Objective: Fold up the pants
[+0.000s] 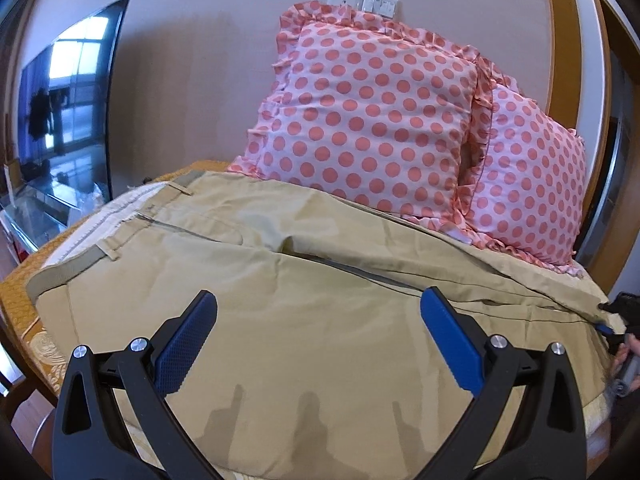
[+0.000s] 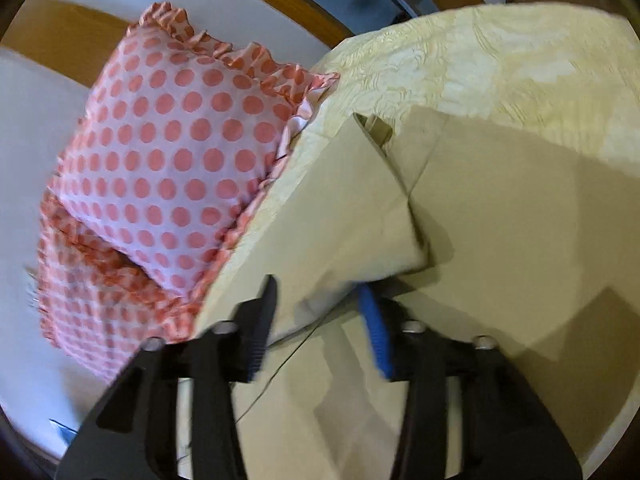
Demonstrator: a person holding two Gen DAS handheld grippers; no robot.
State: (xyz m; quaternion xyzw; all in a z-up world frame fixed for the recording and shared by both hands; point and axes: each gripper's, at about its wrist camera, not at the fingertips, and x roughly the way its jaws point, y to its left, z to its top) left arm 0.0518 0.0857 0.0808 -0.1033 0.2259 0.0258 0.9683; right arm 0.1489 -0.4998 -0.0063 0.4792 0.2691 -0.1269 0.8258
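Khaki pants (image 1: 280, 288) lie spread on the bed, waistband (image 1: 100, 240) at the left, legs running right. My left gripper (image 1: 318, 320) is open and empty, hovering above the pants' near side. My right gripper (image 2: 320, 300) shows blurred in the right wrist view, its fingers apart around a lifted fold of the pants leg (image 2: 340, 208); whether it grips the cloth is unclear. It also shows at the far right of the left wrist view (image 1: 614, 316), at the leg's end.
Two pink polka-dot pillows (image 1: 372, 108) lean against the wall behind the pants, also in the right wrist view (image 2: 168, 160). A cream and gold bedspread (image 2: 500, 60) covers the bed. A television (image 1: 68, 112) stands at the left. The bed's edge is close below my left gripper.
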